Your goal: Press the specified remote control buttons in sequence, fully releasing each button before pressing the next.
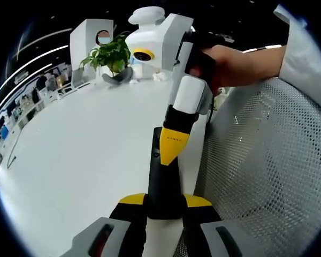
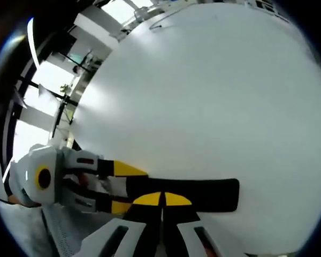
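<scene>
A long black remote (image 1: 163, 179) lies lengthwise over the white table (image 1: 80, 150), and my left gripper (image 1: 164, 201) is shut on its near end, one yellow tip on each side. From above, my right gripper (image 1: 174, 145) comes down with its yellow tips together, touching the remote's top face about midway along. In the right gripper view the remote (image 2: 211, 195) lies sideways. My right gripper (image 2: 163, 199) is shut with nothing between its jaws and rests on the remote. The left gripper (image 2: 124, 187) clamps the remote's left end.
A white mesh chair back (image 1: 267, 160) stands close on the right of the table edge. A potted green plant (image 1: 109, 53) and a white box (image 1: 91, 37) sit at the table's far end. A person's hand (image 1: 232, 64) holds the right gripper.
</scene>
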Demonstrator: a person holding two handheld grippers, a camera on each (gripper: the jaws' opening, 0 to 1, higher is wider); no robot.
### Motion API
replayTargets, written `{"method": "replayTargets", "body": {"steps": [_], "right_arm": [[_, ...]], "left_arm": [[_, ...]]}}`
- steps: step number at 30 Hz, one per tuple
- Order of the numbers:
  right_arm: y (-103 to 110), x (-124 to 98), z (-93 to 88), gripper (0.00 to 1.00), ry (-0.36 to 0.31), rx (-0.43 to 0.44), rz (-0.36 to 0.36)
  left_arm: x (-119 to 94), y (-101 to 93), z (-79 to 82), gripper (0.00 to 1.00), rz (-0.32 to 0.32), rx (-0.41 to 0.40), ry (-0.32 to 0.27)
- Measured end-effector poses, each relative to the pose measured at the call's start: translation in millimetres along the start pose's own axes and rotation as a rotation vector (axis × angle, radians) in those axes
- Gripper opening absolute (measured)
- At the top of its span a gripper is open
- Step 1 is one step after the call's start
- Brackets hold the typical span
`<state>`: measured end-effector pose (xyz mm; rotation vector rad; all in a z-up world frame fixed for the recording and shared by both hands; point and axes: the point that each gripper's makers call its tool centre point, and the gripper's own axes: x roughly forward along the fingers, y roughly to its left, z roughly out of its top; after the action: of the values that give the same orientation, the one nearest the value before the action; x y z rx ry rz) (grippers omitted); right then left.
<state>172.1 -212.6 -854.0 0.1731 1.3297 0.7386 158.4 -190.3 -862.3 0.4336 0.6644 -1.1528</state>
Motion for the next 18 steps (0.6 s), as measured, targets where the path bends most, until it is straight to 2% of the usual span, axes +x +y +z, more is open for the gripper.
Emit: {"method": "replayTargets", "body": {"steps": [5, 8, 18], "right_arm": [[-0.5, 0.3, 0.1, 0.0, -0.005, -0.004, 0.004], [0.8, 1.1, 0.3, 0.0, -0.017, -0.061, -0.016], [-0.3, 1.6, 1.4, 0.0, -0.025, -0.101, -0.032]], "left_arm": [[0.0, 0.4, 0.2, 0.24, -0.001, -0.01, -0.005], [-0.4, 0.3, 0.2, 0.24, -0.002, -0.015, -0.007], [0.4, 1.0, 0.4, 0.24, 0.0, -0.01, -0.008]]}}
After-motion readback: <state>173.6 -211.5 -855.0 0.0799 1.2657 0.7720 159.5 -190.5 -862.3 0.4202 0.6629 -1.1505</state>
